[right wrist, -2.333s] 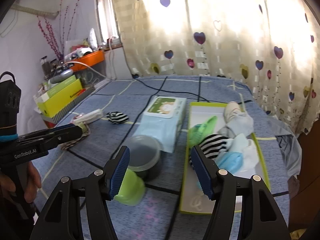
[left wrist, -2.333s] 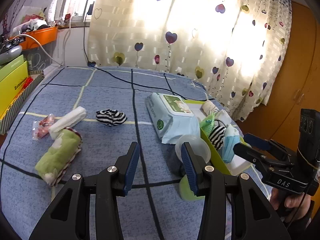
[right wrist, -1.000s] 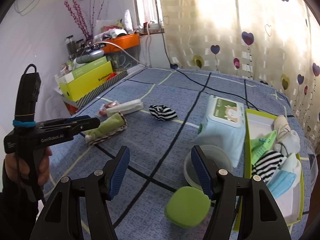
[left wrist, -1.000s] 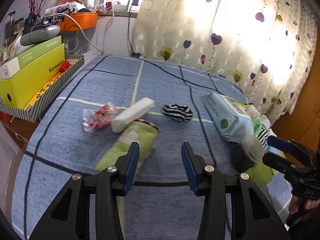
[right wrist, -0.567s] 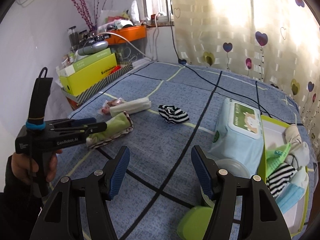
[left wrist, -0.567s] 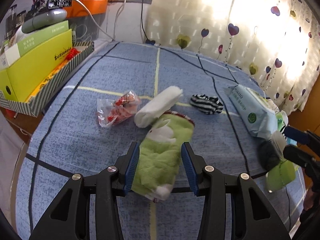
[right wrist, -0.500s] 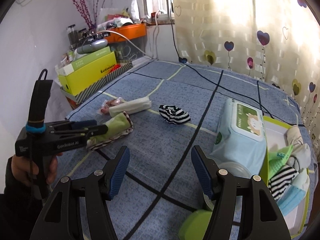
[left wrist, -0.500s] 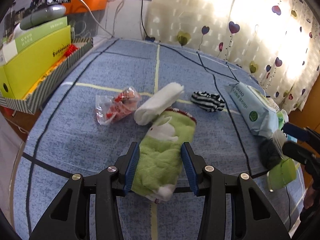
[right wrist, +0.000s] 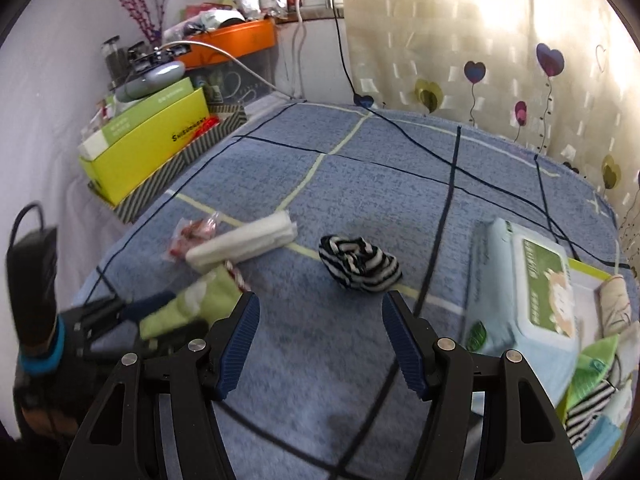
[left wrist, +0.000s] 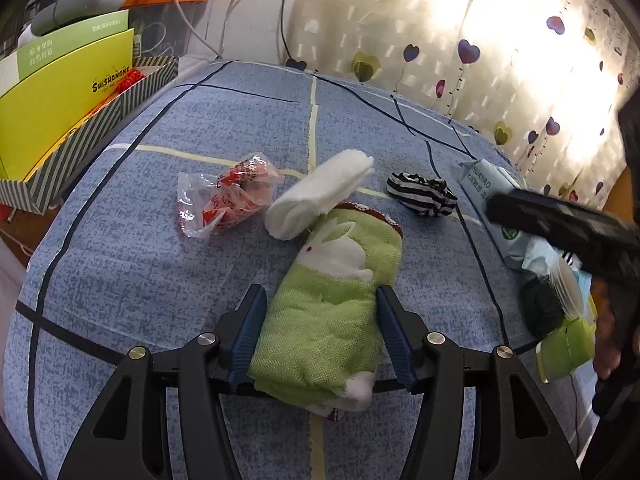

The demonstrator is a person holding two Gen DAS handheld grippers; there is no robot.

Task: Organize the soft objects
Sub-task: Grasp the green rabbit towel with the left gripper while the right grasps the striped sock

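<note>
Half the green towel point(right wrist: 192, 304) hides behind blurred left tongs point(right wrist: 132, 312).

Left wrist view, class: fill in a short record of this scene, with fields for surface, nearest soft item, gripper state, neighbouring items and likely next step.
surface: blue checked bedspread
nearest soft item: rolled green towel with a white rabbit, lying between the jaws
left gripper: open, jaws just widened, pads not pressing the towel
neighbouring items: rolled white cloth touching the towel's far end; crumpled clear plastic bag with red print; black-and-white striped sock
right gripper: open, empty
likely next step: probably closing on the towel
</note>
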